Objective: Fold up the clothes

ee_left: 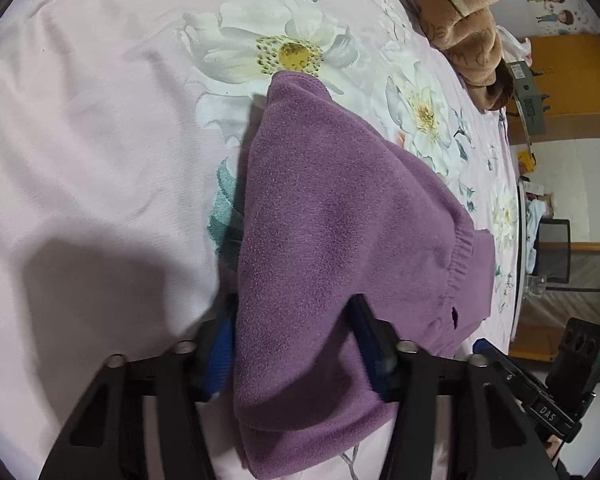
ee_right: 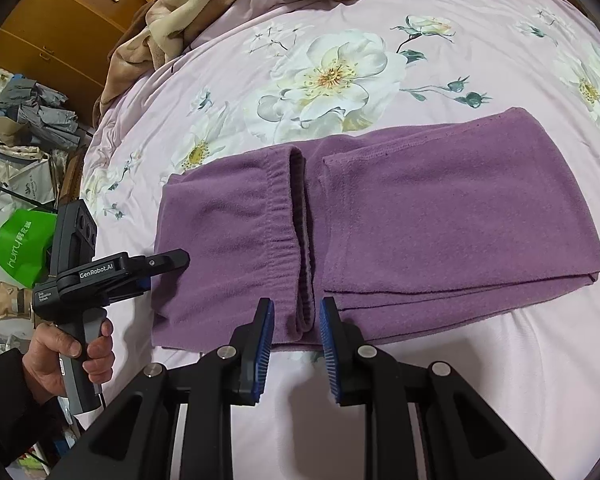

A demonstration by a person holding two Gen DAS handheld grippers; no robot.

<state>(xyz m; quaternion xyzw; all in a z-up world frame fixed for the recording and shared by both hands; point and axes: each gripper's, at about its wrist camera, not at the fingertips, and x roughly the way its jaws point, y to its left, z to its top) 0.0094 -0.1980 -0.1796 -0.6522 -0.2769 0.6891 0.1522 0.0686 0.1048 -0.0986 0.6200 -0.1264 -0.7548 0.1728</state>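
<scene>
On the bed (ee_right: 500,380), our left claw (ee_left: 292,340) grips the trousers (ee_right: 420,216) to fold them while our right claw (ee_right: 296,352) hovers wide, ready.

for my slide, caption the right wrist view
Open right tool poised at the waistband of folded purple trousers on a floral bedsheet.

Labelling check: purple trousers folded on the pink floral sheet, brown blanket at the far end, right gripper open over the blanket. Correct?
Not quite. The right gripper is open at the near edge of the purple trousers, by the waistband, not over the brown blanket, which lies far off. The right wrist view shows it. The pink floral sheet and the rest stand.
</scene>
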